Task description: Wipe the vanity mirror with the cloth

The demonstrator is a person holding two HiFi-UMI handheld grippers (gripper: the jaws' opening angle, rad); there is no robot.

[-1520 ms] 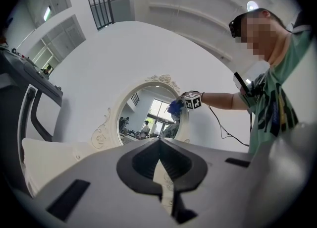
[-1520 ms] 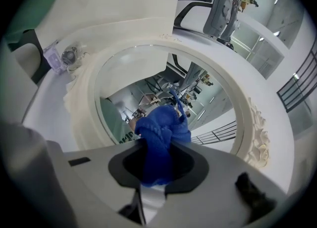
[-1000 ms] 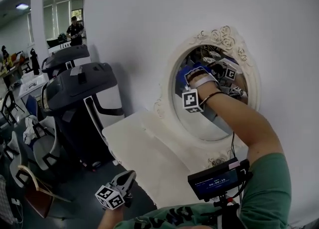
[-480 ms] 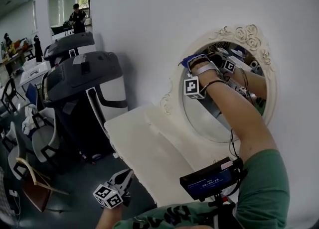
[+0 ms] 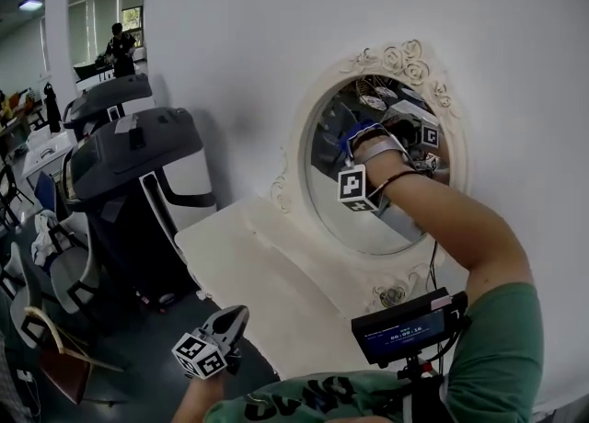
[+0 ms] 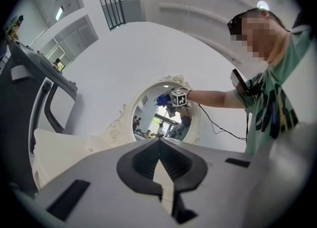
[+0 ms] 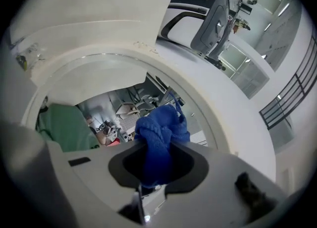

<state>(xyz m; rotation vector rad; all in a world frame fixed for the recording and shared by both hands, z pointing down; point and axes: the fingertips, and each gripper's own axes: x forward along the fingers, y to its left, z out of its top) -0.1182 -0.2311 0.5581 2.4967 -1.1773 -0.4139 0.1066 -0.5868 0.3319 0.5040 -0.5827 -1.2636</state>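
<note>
An oval vanity mirror (image 5: 368,219) in an ornate white frame (image 5: 293,165) hangs on the white wall. My right gripper (image 5: 361,141) is shut on a bunched blue cloth (image 5: 354,133) and holds it against the upper left part of the glass. In the right gripper view the cloth (image 7: 161,133) bulges out between the jaws, against the mirror glass (image 7: 99,108). My left gripper (image 5: 225,329) hangs low in front of the table, shut and holding nothing. From there, the left gripper view shows the mirror (image 6: 151,123) and the cloth (image 6: 162,99).
A white table (image 5: 248,274) stands under the mirror. Dark grey machines (image 5: 138,154) and chairs (image 5: 64,274) fill the left side. A small screen (image 5: 405,329) is mounted at the person's chest. Another person (image 5: 120,44) stands far back.
The right gripper swept the cloth up to the mirror's upper left rim, then back down and inward on the glass. The left gripper stayed low.
</note>
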